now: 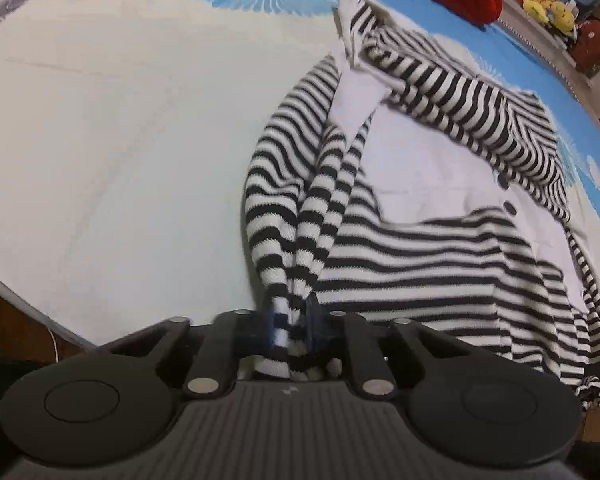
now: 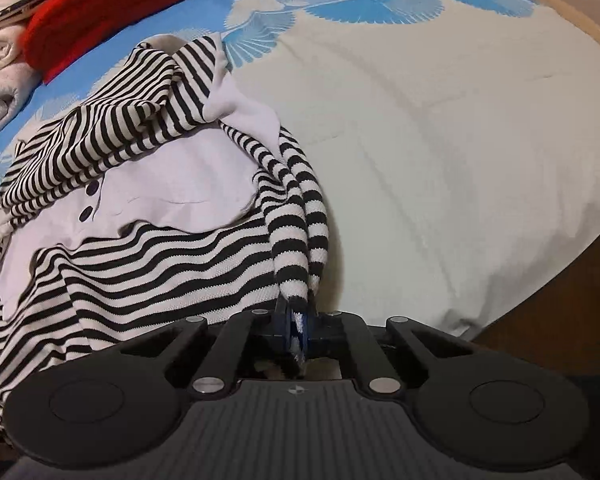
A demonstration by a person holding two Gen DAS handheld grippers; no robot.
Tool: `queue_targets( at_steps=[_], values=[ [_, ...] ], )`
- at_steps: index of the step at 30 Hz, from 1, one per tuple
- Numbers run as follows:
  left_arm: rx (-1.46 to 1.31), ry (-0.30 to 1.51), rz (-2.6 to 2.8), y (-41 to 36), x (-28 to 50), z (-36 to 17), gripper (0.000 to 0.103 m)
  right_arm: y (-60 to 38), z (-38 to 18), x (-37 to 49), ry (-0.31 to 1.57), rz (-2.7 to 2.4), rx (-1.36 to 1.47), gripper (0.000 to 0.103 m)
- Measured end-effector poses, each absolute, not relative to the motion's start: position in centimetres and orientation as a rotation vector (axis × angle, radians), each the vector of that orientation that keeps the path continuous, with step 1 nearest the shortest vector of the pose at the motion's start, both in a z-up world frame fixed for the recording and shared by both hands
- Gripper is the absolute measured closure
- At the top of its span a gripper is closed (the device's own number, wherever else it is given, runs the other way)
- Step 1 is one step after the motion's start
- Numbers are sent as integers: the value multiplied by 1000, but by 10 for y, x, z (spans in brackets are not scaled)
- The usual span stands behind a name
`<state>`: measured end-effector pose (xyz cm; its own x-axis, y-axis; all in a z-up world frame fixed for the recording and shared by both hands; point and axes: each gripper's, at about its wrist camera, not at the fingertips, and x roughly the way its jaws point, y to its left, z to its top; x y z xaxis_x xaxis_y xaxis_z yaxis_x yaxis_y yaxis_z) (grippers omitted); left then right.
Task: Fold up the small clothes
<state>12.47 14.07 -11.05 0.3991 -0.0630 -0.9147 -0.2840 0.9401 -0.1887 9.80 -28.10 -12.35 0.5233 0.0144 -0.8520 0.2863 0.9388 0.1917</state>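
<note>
On the pale bed cover with blue fans (image 1: 120,140), the left gripper (image 1: 291,330) and right gripper (image 2: 296,330) each pinch the near edge of the black-and-white striped knit top (image 1: 440,248), likely ready to lift and fold it.

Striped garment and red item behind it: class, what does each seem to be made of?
Striped garment: probably soft knitted cotton-type fabric, matte; fine ribbed weave shows and it drapes limply. Red item: apparently a thicker, fuzzy knit; exact fibre unclear.

Black-and-white striped garment (image 1: 400,248), pale bedspread (image 1: 120,152) with blue fan print, red knit (image 2: 104,4).
</note>
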Motion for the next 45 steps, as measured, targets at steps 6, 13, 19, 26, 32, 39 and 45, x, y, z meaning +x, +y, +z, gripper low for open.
queue_targets(
  at_steps=[6, 13, 19, 26, 32, 39, 45],
  values=[
    [-340, 1163, 158, 143, 124, -112, 77, -274, -134, 100, 1068, -163, 271, 82],
    [-300, 1162, 140, 137, 125, -112, 83, -277, -134, 98, 1057, -166, 292, 87],
    [-272, 1147, 125, 134, 125, -108, 91, -269, -130, 97, 1026, -140, 241, 96],
    [-274, 1158, 119, 135, 125, -111, 89, -267, -131, 99, 1039, -133, 237, 94],
    [-246, 1156, 116, 132, 126, -111, 89, -264, -132, 99, 1039, -125, 200, 93],
    [-244, 1129, 113, 131, 123, -108, 92, -266, -128, 96, 1013, -125, 210, 99],
    [-181, 1039, 89, 124, 118, -91, 93, -272, -108, 89, 927, -109, 256, 99]
  ],
)
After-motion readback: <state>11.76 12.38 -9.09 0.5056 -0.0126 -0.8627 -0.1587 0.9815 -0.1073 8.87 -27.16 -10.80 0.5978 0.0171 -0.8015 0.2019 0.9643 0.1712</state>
